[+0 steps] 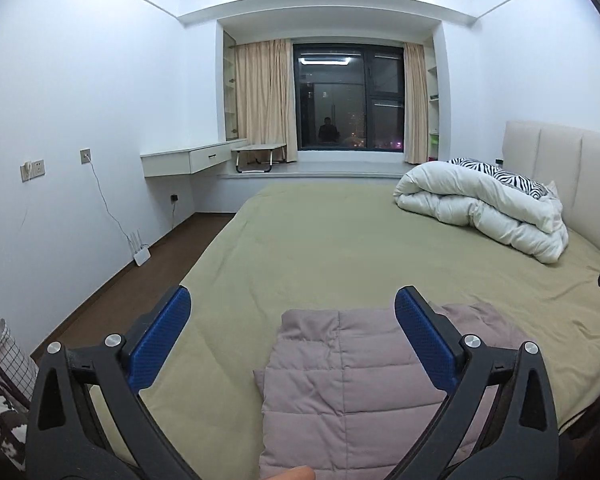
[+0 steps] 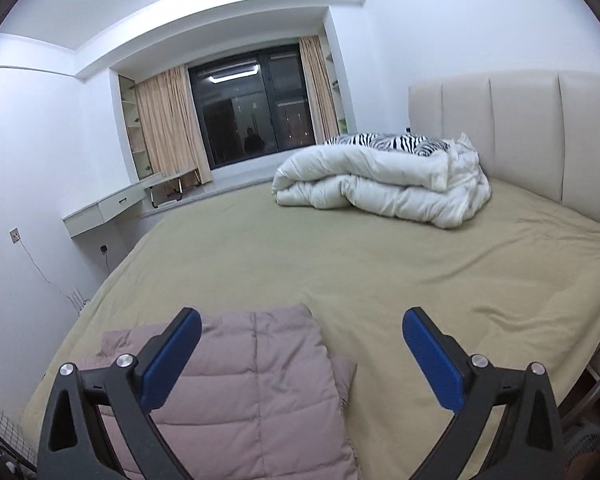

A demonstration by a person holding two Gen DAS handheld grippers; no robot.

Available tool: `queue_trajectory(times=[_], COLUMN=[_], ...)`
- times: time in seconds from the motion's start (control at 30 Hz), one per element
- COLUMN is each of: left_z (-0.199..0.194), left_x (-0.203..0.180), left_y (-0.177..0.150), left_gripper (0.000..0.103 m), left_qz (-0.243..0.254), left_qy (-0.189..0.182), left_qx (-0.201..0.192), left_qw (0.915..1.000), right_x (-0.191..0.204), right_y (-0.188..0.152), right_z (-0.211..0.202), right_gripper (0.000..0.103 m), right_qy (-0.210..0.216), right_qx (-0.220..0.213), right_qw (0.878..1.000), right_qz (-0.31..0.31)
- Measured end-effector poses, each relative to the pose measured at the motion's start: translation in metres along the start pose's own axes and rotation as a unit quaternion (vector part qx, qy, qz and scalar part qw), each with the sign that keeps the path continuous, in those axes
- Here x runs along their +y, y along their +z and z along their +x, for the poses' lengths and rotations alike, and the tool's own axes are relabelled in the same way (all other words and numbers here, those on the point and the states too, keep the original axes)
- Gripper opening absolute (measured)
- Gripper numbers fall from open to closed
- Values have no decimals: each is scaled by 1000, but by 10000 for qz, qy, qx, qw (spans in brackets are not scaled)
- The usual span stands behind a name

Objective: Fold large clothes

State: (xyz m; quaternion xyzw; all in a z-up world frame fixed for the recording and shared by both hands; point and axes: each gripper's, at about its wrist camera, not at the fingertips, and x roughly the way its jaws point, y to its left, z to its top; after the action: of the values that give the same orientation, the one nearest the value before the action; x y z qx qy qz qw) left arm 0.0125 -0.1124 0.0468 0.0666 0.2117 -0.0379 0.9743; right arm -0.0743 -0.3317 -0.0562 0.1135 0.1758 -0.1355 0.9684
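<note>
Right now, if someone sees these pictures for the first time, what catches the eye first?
Probably the folded pink jacket lying flat on the near edge of the green bed, below the two open grippers, left and right, which hold nothing. Next, the white duvet bundled by the headboard, and the dark window behind.

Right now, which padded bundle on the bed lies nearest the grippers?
The pinkish quilted jacket, folded flat just below both open grippers; the white duvet is bunched up far off by the headboard.

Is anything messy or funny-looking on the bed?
Nothing much. The pink puffy jacket lies folded flat on the green sheet. Only the white duvet by the headboard looks lumpy, bundled in a loose heap.
</note>
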Motion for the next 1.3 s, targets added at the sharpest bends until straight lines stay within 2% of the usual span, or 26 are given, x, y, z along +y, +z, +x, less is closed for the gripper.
queue_trajectory(times=[0.13, 0.17, 0.23, 0.27, 0.37, 0.47, 0.6, 0.73, 0.83, 1.0, 1.3], left_z=[-20, -24, -34, -41, -48, -44, -25, -2, 10, 13, 23], left_x=[-10, -1, -4, 8, 8, 5, 3, -1, -6, -17, -22], left_y=[23, 24, 30, 33, 35, 31, 12, -12, -29, -37, -49], left_gripper=[103, 103, 103, 103, 103, 103, 103, 103, 103, 103, 103], left_qz=[5, -19, -84, -99, 75, 247, 87, -42, -67, 175, 300], left_qy=[26, -4, -127, -179, -90, 207, 291, 195, 144, 224, 195], left_qx=[157, 163, 176, 186, 271, 482, 1081, 1919, 2258, 2263, 2393], left_qw=[9999, 9999, 9997, 9996, 9996, 9983, 9937, 9812, 9740, 9736, 9703], right_x=[26, 29, 34, 39, 49, 62, 74, 77, 79, 91, 110], right_y=[27, 32, 40, 43, 47, 46, 33, 21, 11, 0, -19], right_z=[-20, -25, -33, -32, -32, -30, -26, -19, -15, -15, -6], right_gripper=[103, 103, 103, 103, 103, 103, 103, 103, 103, 103, 103], right_qy=[-229, -181, 76, 159, 373, 328, 288, 111, 61, -113, -30], right_qx=[-287, -334, -134, 2, 332, 640, 1090, 1506, 1789, 1840, 2149], right_qw=[9989, 9988, 9995, 9995, 9981, 9960, 9920, 9877, 9833, 9815, 9737], right_qz=[-283, -302, -279, -285, -349, -526, -563, -400, -316, -509, -756])
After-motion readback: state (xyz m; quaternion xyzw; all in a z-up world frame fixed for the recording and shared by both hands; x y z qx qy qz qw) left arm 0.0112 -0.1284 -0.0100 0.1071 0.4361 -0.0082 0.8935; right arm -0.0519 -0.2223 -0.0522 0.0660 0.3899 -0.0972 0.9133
